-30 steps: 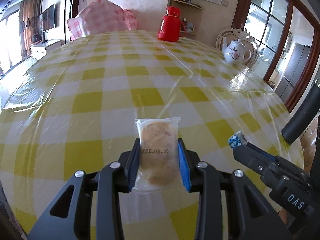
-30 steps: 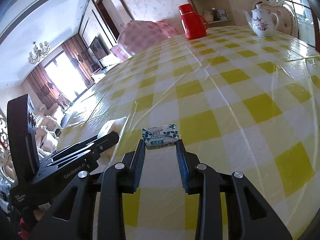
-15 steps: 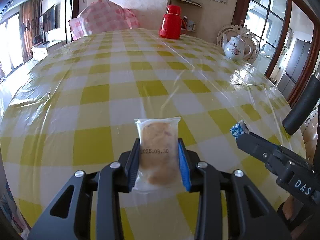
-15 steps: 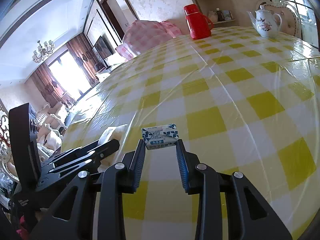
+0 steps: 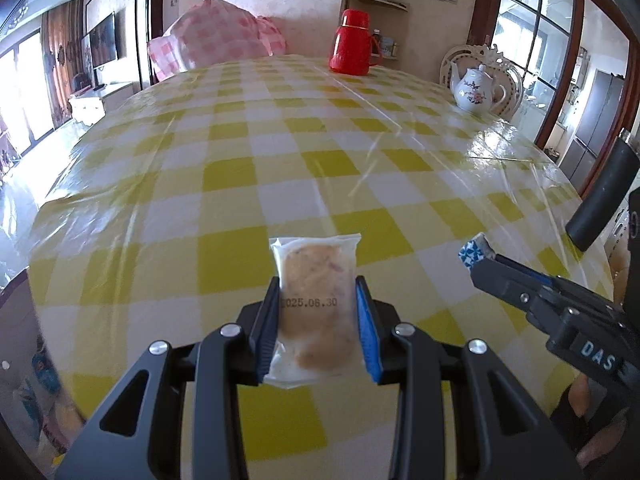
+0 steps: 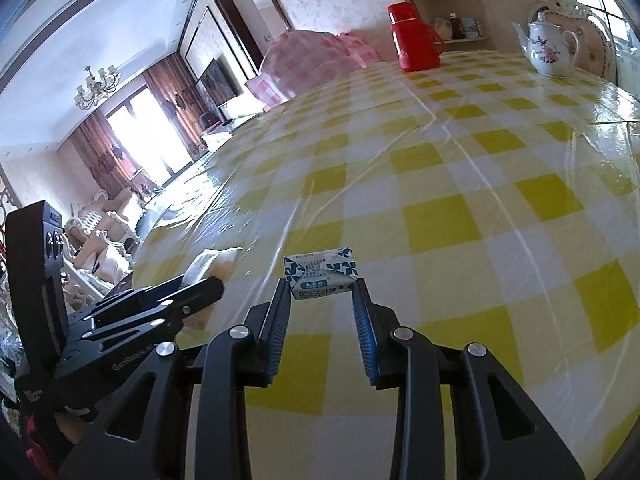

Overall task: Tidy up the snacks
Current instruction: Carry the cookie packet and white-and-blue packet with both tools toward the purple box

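Two grippers over a yellow-checked table (image 5: 280,168) under clear plastic. Left gripper (image 5: 316,312) clamps a cookie packet (image 5: 314,308); right gripper (image 6: 322,300) pinches a blue-white candy (image 6: 320,272). Red flask (image 5: 352,42), teapot (image 5: 476,90) at far edge; pink-checked cover (image 5: 212,46) and curtained windows beyond.

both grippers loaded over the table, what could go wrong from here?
1. The right gripper pinches the blue-and-white candy only at its fingertips, so a jolt might drop it.
2. The left gripper squeezes the clear-wrapped pastry on both sides; it may get crushed.
3. The two grippers hang close together, so they could bump.
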The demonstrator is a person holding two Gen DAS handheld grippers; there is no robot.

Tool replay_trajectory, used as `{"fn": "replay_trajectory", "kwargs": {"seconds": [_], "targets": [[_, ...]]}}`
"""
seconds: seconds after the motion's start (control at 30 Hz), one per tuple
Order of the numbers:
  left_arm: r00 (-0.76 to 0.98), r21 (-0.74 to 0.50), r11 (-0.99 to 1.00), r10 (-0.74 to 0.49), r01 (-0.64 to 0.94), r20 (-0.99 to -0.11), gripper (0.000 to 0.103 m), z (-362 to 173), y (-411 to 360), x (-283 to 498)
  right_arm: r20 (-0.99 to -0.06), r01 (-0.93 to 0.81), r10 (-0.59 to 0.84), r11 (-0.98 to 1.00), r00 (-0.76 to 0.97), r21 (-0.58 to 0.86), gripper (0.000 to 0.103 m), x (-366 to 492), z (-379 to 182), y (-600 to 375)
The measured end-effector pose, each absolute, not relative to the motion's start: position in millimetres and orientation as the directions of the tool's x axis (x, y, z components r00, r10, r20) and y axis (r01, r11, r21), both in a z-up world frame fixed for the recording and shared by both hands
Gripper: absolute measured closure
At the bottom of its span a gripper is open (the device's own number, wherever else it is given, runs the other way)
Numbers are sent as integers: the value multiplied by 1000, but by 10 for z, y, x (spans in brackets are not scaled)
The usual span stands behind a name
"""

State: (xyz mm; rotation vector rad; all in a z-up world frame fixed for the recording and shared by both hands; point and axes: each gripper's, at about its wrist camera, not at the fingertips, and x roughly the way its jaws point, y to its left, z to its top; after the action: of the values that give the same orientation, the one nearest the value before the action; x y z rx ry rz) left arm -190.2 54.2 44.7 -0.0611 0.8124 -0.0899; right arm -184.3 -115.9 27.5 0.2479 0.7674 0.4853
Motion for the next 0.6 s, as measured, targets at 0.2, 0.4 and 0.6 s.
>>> {"fn": "replay_trajectory", "kwargs": {"seconds": [0.2, 0.4, 0.6], "targets": [[698, -123, 992, -99, 16, -709, 67, 667, 994, -2143, -607, -390, 541, 841, 582, 376, 71, -1966, 304, -939], [700, -45, 999, -40, 12, -713, 67, 762, 1275, -2392, -619, -434, 554, 829, 557, 352, 71, -2036, 338, -699], [687, -10, 1000, 1, -12, -726, 67, 768, 1619, -2627, -636, -524, 574, 799, 516, 296, 71, -2181, 410, -268]]}}
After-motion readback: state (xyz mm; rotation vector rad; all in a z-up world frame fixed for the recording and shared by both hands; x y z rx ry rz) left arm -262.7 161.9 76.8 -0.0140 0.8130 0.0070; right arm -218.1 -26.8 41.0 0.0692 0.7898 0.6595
